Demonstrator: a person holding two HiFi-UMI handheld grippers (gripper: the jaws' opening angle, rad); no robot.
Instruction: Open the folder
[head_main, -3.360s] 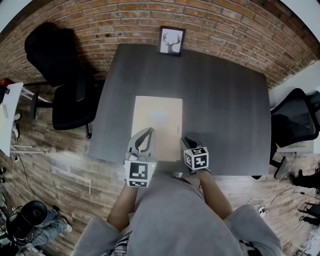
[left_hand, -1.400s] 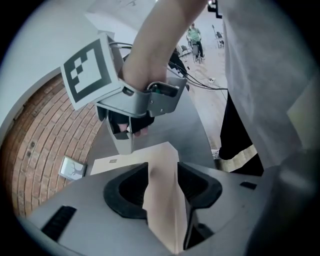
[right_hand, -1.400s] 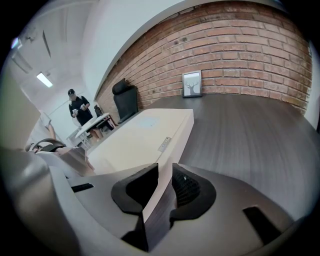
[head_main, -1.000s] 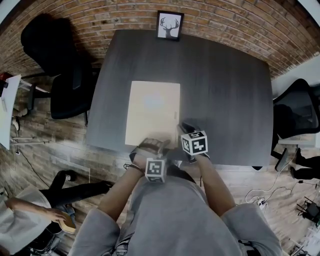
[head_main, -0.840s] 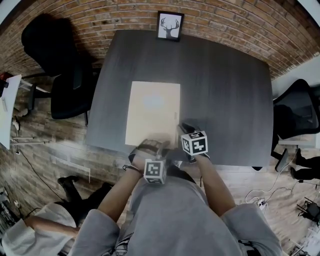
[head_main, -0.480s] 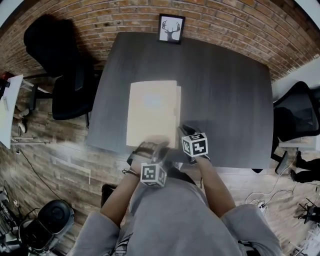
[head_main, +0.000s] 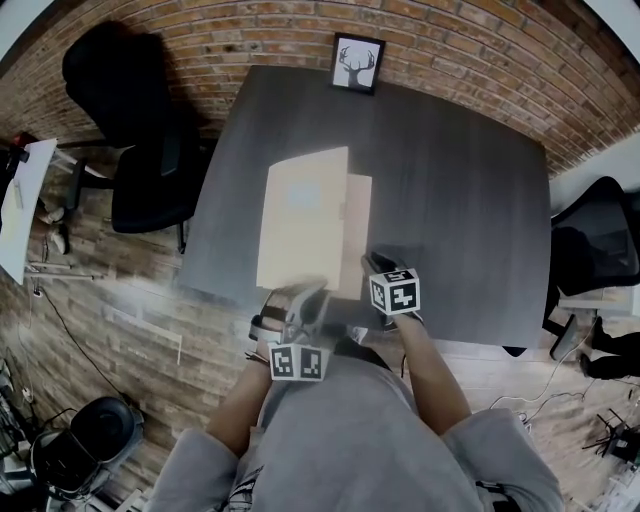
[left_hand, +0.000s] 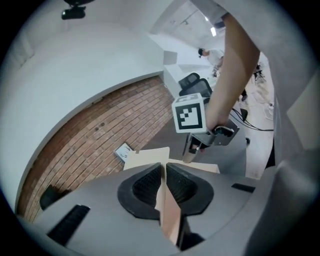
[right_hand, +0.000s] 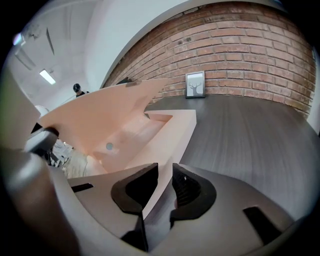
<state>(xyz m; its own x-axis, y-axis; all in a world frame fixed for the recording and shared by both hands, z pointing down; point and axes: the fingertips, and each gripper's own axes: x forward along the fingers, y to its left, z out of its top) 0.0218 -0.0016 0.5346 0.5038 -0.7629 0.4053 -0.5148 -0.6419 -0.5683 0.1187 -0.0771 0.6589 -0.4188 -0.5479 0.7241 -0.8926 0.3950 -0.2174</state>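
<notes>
Left forearm (head_main: 235, 420) and right forearm (head_main: 430, 370) both reach out over the near edge of the counter (head_main: 460, 190). The left tongs (head_main: 303, 297) sit a bit raised and angle only slightly down. The right tongs (head_main: 374, 264) point more steeply down at the counter, just beside the left pair.

The one folder (head_main: 310, 230), tan, lies on the near half of the counter and is partly open. The left tongs have just been closing and are now clamped on the near edge of the top cover (head_main: 300, 195), with the thin sheet squeezed between the pads. That cover is up off the bottom leaf (head_main: 361, 235). The right tongs are pinched together on the near edge of the bottom leaf, which is flat on the counter.

Count: two tongs, one folder, one framed deer picture (head_main: 358, 63), two black office chairs. One chair (head_main: 140, 150) is off the left side, the other (head_main: 600, 245) off the right.

The picture stands at the far edge against the brick wall (head_main: 470, 45), well apart from the folder. From the right tongs' view the raised cover blocks most of the left side of the room.
</notes>
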